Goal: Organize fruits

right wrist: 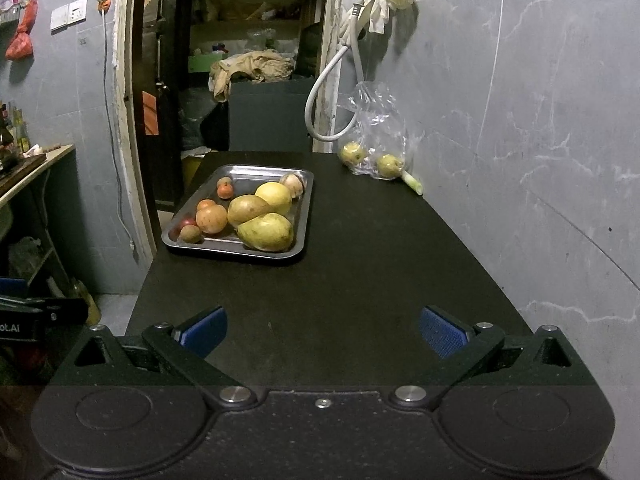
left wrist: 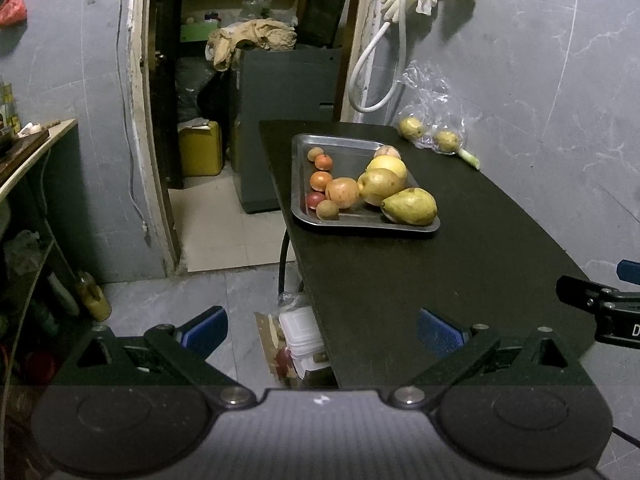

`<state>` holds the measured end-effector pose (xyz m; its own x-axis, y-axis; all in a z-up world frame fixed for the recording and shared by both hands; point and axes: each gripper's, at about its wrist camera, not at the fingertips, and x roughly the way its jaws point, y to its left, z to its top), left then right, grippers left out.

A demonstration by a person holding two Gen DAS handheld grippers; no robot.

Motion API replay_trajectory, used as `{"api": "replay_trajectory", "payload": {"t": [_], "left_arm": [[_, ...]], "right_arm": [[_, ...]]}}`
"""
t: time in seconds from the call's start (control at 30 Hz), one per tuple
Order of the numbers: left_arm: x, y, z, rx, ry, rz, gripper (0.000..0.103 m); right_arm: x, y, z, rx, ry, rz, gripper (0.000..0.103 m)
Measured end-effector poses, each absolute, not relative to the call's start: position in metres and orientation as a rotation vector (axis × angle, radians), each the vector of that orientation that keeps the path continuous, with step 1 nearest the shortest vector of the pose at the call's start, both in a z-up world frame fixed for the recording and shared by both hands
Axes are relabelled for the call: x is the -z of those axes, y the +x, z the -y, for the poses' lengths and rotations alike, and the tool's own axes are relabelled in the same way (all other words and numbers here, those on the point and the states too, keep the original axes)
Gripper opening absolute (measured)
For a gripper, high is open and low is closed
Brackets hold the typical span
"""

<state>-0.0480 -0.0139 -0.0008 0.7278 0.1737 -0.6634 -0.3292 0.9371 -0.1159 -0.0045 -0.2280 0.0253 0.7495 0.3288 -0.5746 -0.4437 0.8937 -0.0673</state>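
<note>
I see a black table [right wrist: 360, 280] against the grey wall. On its far left part sits a metal tray [right wrist: 192, 246] of fruit, set close to the left edge. At the far right corner, by the wall, lies a clear plastic bag [right wrist: 376, 120] with two yellowish fruits inside. A pale green stalk [right wrist: 412, 182] lies just beside the bag.

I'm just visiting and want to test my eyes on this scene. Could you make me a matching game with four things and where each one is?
Things:
1. metal tray
2. clear plastic bag
3. white hose
4. big yellow-green mango

Places:
A. hanging on the wall behind the table
B. in the tray, at its near edge
C. on the black table, left side
D. at the table's far corner by the wall, two fruits inside

Pairs: 1-C, 2-D, 3-A, 4-B
</note>
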Motion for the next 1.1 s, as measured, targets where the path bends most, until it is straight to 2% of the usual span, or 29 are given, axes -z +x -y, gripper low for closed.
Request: {"api": "replay_trajectory", "payload": {"t": [1.1], "left_arm": [[0.0011,-0.0495,0.0119,-0.282,-0.235,-0.704,0.102]], "right_arm": [[-0.0253,-0.0044,0.2253,-0.431,-0.215,-0.586,0.102]]}}
